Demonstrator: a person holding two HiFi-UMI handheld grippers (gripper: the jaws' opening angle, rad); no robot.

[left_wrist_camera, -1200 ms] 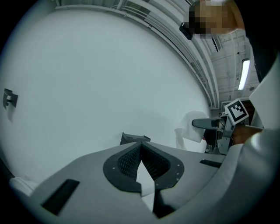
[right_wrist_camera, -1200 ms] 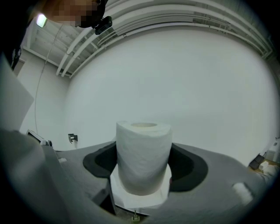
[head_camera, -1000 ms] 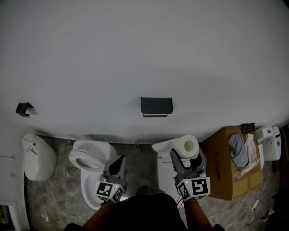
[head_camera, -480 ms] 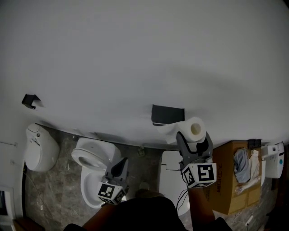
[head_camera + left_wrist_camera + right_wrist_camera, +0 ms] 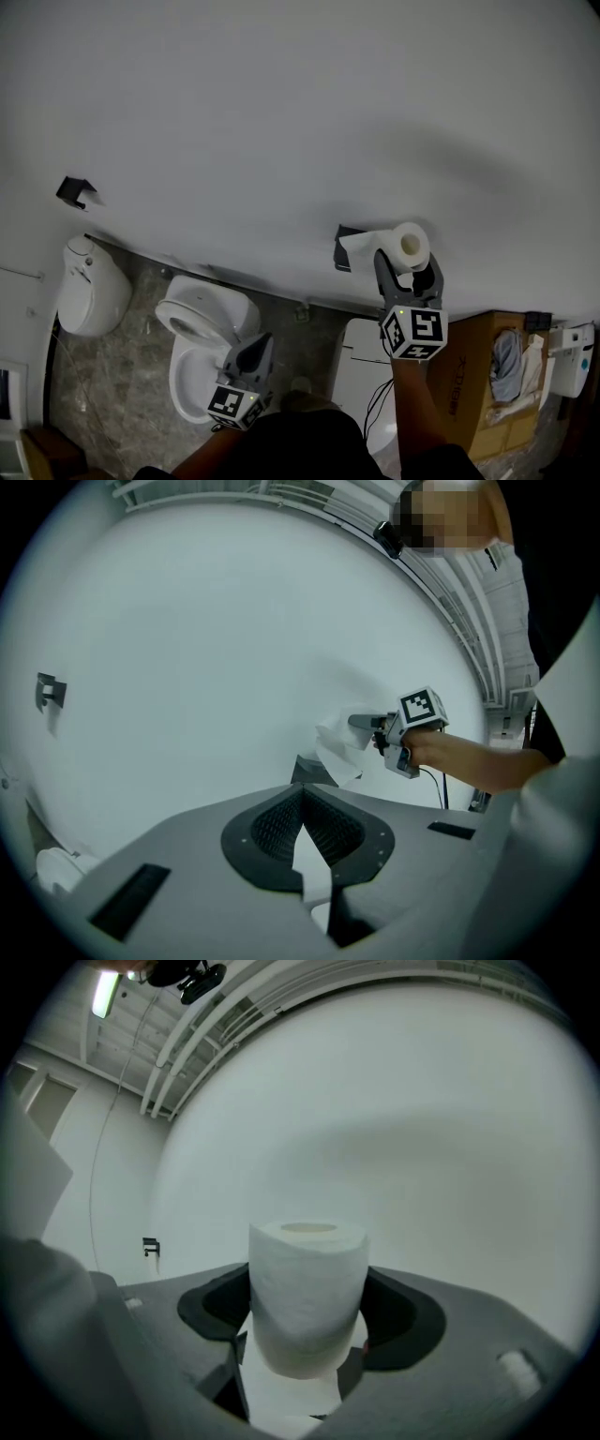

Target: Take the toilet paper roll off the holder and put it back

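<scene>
Nearest, at seven o'clock, the left gripper hangs over the toilet, jaws together and empty. Farther out, at three o'clock, the right gripper clamps the toilet paper roll, with the wall holder just beside it at nine o'clock.

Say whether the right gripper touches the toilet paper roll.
Touching: the right gripper view shows the right gripper clamped on both sides of the toilet paper roll.

- You are standing in a bathroom: a white toilet sits at your eleven o'clock on a marbled stone floor.
- A black paper holder hangs on the plain white wall at one o'clock.
- Overhead, bare ceiling rails and a strip light look industrial.
</scene>
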